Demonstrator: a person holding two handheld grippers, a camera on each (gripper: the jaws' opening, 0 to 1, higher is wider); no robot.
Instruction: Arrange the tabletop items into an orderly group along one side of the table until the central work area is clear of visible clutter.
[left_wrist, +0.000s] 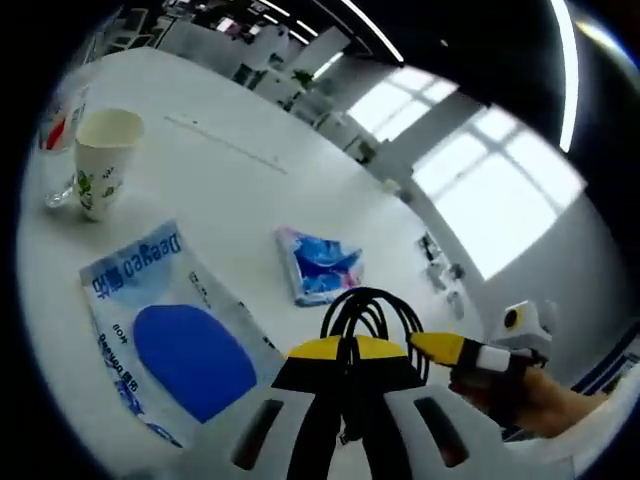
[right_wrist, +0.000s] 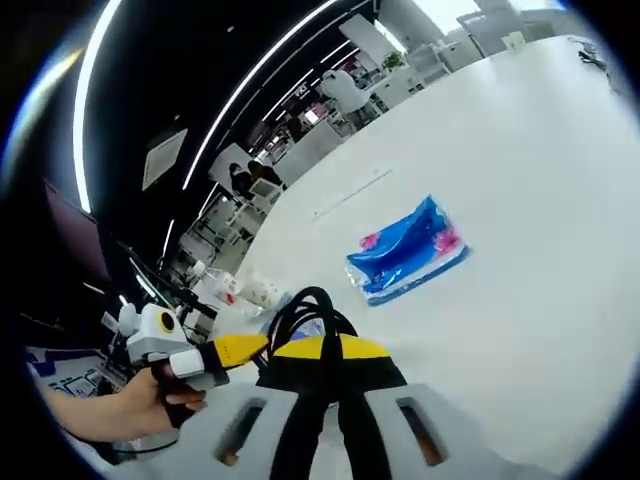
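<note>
My left gripper (left_wrist: 347, 347) is shut on a looped black cable (left_wrist: 366, 305) that rises between its yellow tips. My right gripper (left_wrist: 436, 346) comes in from the right, held by a hand (left_wrist: 535, 400), its tip against the same loop. In the right gripper view, my right gripper (right_wrist: 328, 347) is shut on the black cable (right_wrist: 305, 308), and my left gripper (right_wrist: 238, 347) sits just to its left. On the white table (left_wrist: 240, 190) lie a large blue-and-white wipes packet (left_wrist: 165, 330), a small blue tissue pack (left_wrist: 320, 265) and a paper cup (left_wrist: 100, 160).
A clear plastic cup (left_wrist: 58, 125) stands behind the paper cup near the table's edge. The small blue pack (right_wrist: 408, 250) lies alone mid-table in the right gripper view. Desks, chairs and people fill the room beyond the table; large windows are on one side.
</note>
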